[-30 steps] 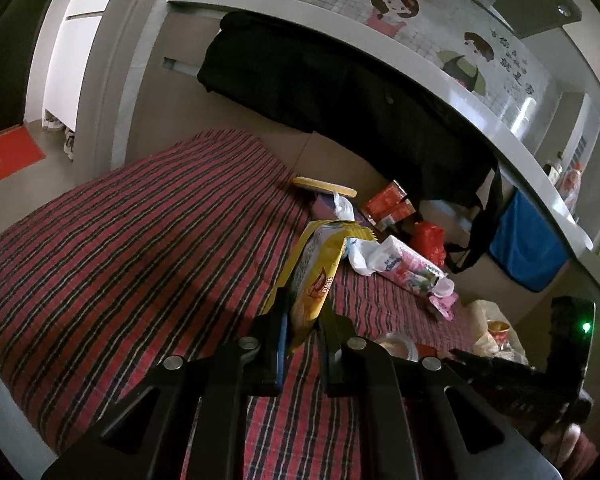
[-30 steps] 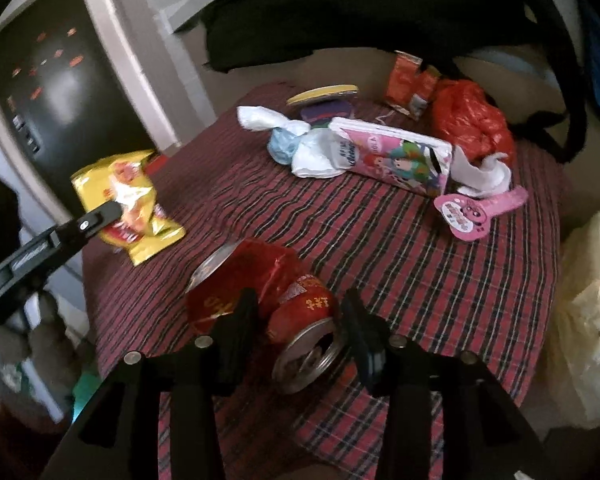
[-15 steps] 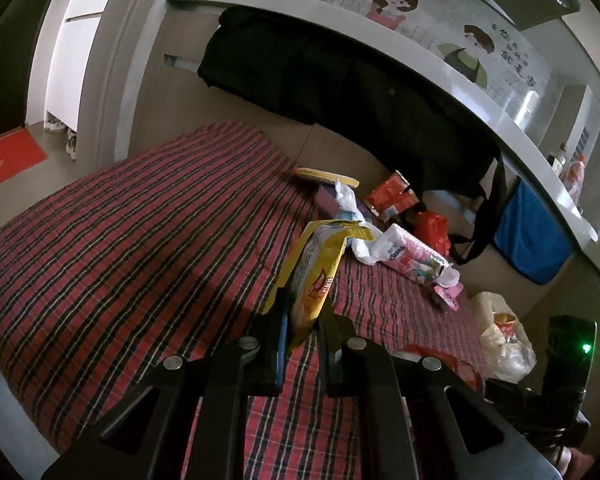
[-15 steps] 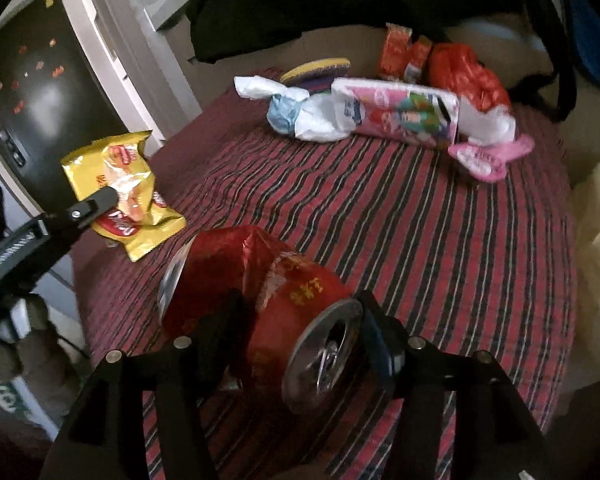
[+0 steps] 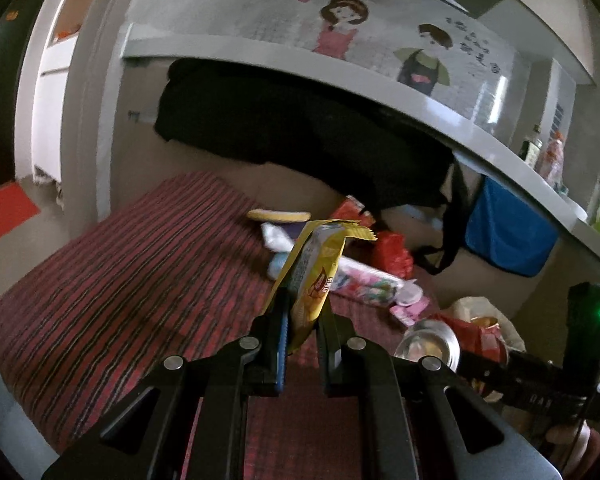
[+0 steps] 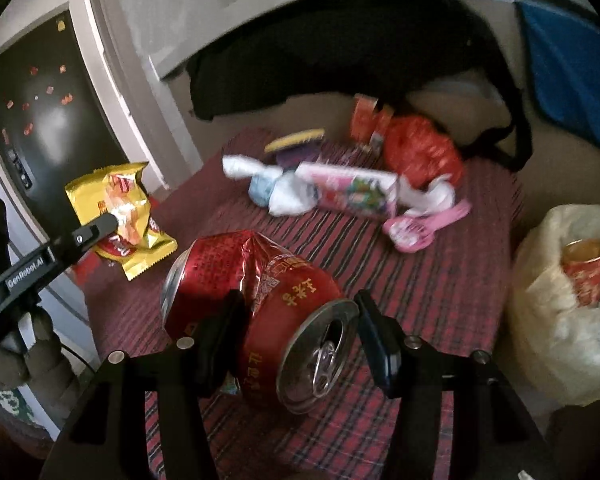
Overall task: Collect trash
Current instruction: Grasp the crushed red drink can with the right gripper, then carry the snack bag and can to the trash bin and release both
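My left gripper (image 5: 304, 300) is shut on a yellow snack wrapper (image 5: 320, 268), which stands up between the fingers above the red plaid tablecloth (image 5: 120, 280). From the right wrist view the same wrapper (image 6: 120, 208) hangs at the left, pinched by the left gripper (image 6: 112, 220). My right gripper (image 6: 300, 304) is shut on a crushed red drink can (image 6: 220, 264), pads pressing its sides, its lid end toward the camera. The can (image 5: 428, 338) also shows low at the right in the left wrist view. A pale plastic trash bag (image 6: 560, 320) sits beside the table with another red can (image 6: 584, 264) in it.
More litter lies at the cloth's far side: a pink carton (image 6: 352, 192), white tissue (image 6: 240, 168), a red plastic bag (image 6: 420, 148), a pink toy (image 6: 424, 224) and a yellow pad (image 6: 296, 138). A black bag (image 6: 340, 60) and a blue cloth (image 6: 572, 92) hang from the counter behind.
Both grippers have risen with their loads. The red can now fills more of the right wrist view, off the cloth. The wrapper has stayed pinched in the left gripper.
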